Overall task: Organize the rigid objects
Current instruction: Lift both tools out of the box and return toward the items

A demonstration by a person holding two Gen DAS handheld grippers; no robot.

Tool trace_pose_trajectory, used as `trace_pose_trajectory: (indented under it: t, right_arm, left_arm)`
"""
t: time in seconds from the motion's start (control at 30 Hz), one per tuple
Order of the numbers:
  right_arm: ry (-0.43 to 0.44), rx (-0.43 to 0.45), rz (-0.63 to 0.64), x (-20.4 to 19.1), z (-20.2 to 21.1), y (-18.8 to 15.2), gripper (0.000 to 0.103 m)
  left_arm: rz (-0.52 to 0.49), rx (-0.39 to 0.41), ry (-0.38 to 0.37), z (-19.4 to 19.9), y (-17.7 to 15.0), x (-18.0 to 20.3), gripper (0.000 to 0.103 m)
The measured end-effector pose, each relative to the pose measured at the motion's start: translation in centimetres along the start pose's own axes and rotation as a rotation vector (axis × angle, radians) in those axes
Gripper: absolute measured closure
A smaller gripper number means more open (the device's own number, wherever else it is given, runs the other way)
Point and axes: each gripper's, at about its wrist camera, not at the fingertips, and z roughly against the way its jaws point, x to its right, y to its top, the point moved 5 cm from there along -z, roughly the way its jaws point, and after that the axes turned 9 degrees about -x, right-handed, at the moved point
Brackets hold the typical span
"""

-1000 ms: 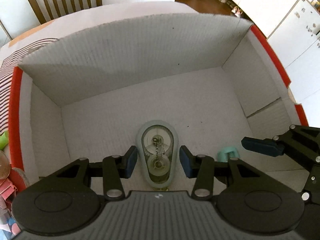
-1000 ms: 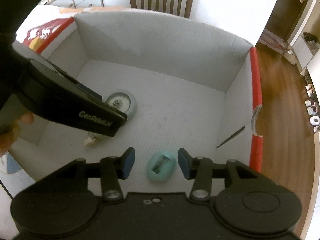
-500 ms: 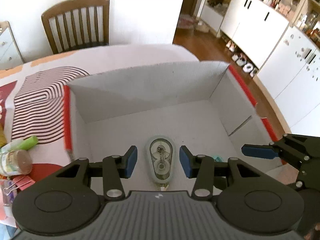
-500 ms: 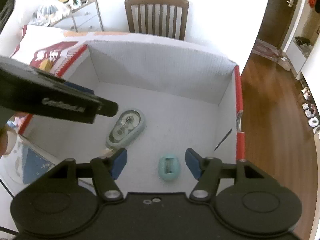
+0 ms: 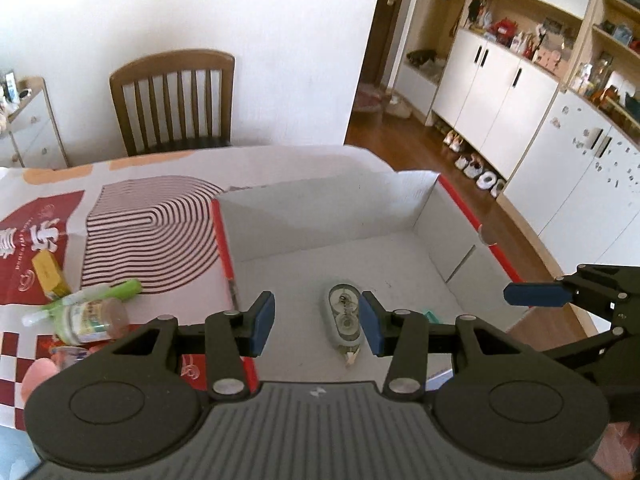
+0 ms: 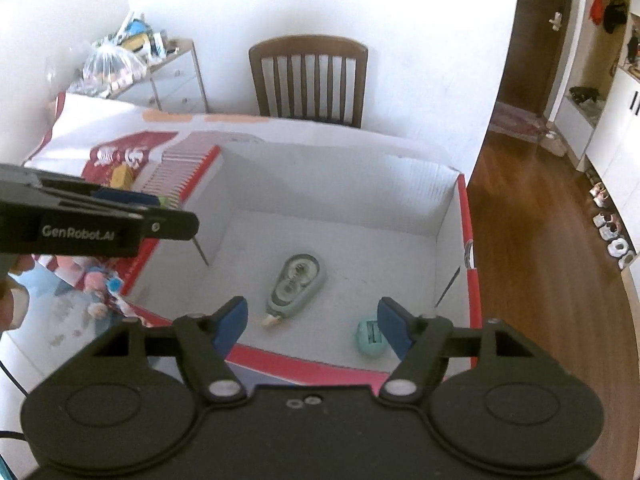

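**Two empty claws above a box holding a tape dispenser and a sharpener**

A white cardboard box [image 6: 448, 200] with red rims sits on a surface [image 5: 280, 160] covered by a patterned red, white and striped cloth. Two small things lie on the box floor, apart from each other. A grey-green correction tape dispenser [image 6: 296, 284] lies near the middle, its tip pointing toward 7 o'clock in the right wrist view. A small teal sharpener [image 6: 370, 338] lies at about 4 o'clock from it, close to the near wall.

The left claw [image 5: 318, 326] hangs above the box with its blue pads apart and nothing between them; the dispenser [image 5: 345, 316] shows far below, just inside the right pad. The right claw [image 6: 312, 326] also hangs above the box, its jaws having just been opening, now wide apart and empty.

Outside the box, at 9 o'clock in the left wrist view, lie a small jar [image 5: 90, 316], a green tube [image 5: 116, 290] and a yellow packet [image 5: 48, 274]. A wooden chair [image 5: 174, 100] stands at 12 o'clock beyond the surface.
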Motion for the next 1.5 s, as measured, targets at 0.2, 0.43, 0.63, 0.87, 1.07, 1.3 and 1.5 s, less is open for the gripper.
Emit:
trace_pose_trajectory:
  t: [0.2,0.43,0.63,0.87,1.07,1.3,1.5]
  right_arm:
    - [-0.017,0.048,-0.048,-1.8,2.1,-0.8,0.028]
    - [-0.032,0.082,-0.086,-4.5,3.4,-1.3,0.022]
    - [-0.042,0.117,-0.114,-7.0,4.3,-1.7,0.019]
    - [-0.04,0.17,-0.135,-9.8,5.1,-2.2,0.014]
    - [-0.019,0.214,-0.113,-12.7,5.0,-2.7,0.004]
    - [0.04,0.238,-0.083,-16.4,3.9,-2.7,0.0]
    - [0.078,0.227,-0.06,-19.1,2.4,-2.4,0.0]
  left_arm:
    - [-0.039,0.044,-0.02,3.1,-2.0,-0.8,0.057]
    - [-0.072,0.093,-0.031,6.1,-4.0,-2.5,0.057]
    - [-0.074,0.141,-0.025,8.6,-5.4,-4.7,0.047]
    - [-0.055,0.191,-0.017,11.1,-7.1,-7.9,0.035]
    - [-0.032,0.216,0.001,12.4,-8.6,-11.4,0.023]
    - [0.016,0.216,0.037,12.6,-10.1,-16.0,0.017]
    - [0.068,0.182,0.052,11.2,-11.4,-19.9,0.017]
